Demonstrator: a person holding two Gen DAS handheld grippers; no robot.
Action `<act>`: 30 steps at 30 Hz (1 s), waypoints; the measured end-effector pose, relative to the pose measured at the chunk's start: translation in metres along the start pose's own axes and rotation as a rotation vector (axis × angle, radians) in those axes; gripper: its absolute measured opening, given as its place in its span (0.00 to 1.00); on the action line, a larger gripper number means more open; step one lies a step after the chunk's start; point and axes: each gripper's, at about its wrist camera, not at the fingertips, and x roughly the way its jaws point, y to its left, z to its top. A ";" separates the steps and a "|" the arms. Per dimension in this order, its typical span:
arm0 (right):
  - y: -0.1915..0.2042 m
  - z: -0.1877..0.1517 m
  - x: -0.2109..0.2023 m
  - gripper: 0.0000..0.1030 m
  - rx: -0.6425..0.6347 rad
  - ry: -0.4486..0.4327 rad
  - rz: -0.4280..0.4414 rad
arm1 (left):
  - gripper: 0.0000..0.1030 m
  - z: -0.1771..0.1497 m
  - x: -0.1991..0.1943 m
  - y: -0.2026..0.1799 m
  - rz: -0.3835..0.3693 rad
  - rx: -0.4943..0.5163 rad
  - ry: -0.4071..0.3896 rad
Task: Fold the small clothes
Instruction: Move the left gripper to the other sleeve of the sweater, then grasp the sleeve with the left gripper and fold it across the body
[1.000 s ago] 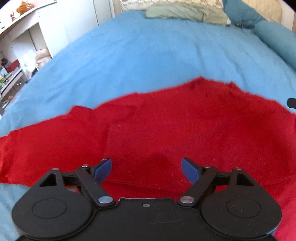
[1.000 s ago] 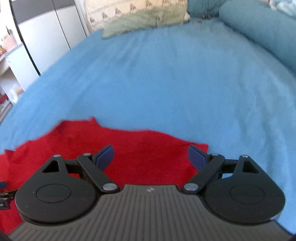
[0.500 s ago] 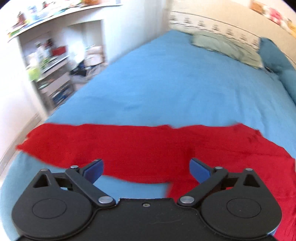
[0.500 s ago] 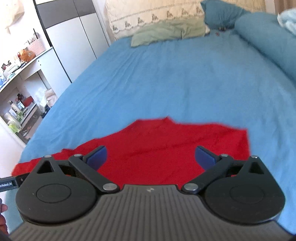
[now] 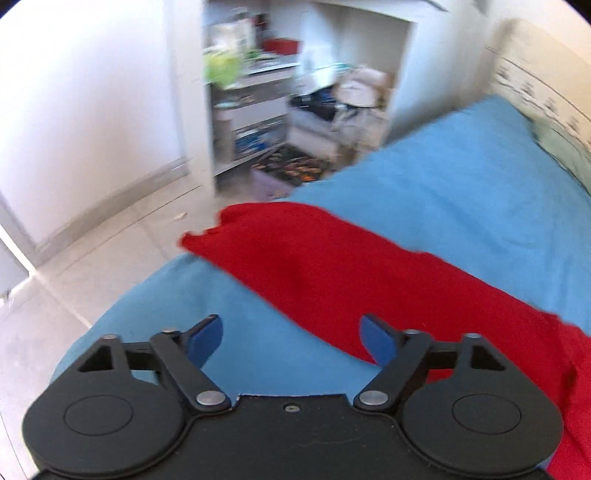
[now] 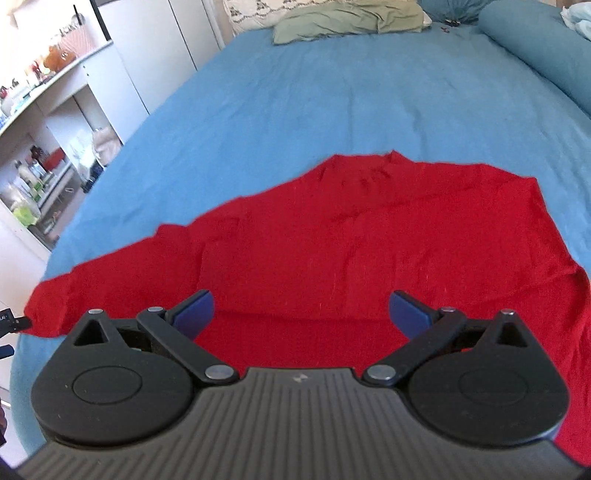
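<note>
A red long-sleeved garment (image 6: 369, 236) lies spread flat on the blue bed (image 6: 314, 96). Its left sleeve (image 5: 295, 254) stretches toward the bed's left edge in the left wrist view. My left gripper (image 5: 291, 336) is open and empty, above the blue sheet just in front of that sleeve. My right gripper (image 6: 301, 310) is open and empty, above the garment's near hem. The tip of the left gripper (image 6: 11, 323) shows at the far left of the right wrist view, by the sleeve's cuff.
White shelves (image 5: 255, 92) with clutter stand beyond the bed's left edge, over a pale tiled floor (image 5: 110, 251). A green pillow (image 6: 347, 18) and a blue bolster (image 6: 535, 48) lie at the head of the bed.
My left gripper has swung left from the garment's body to its left sleeve and the bed's edge. My right gripper has pulled back and shifted left, so more of the garment shows.
</note>
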 end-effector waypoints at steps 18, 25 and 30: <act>-0.005 -0.031 0.018 1.00 0.050 0.065 -0.034 | 0.06 0.032 0.047 0.016 0.039 -0.143 -0.052; -0.035 -0.024 0.011 1.00 0.088 0.011 -0.028 | 0.05 0.042 -0.003 -0.036 0.002 -0.084 -0.147; -0.073 -0.011 -0.008 1.00 0.115 -0.053 -0.079 | 0.05 0.027 -0.069 -0.130 -0.162 0.118 -0.225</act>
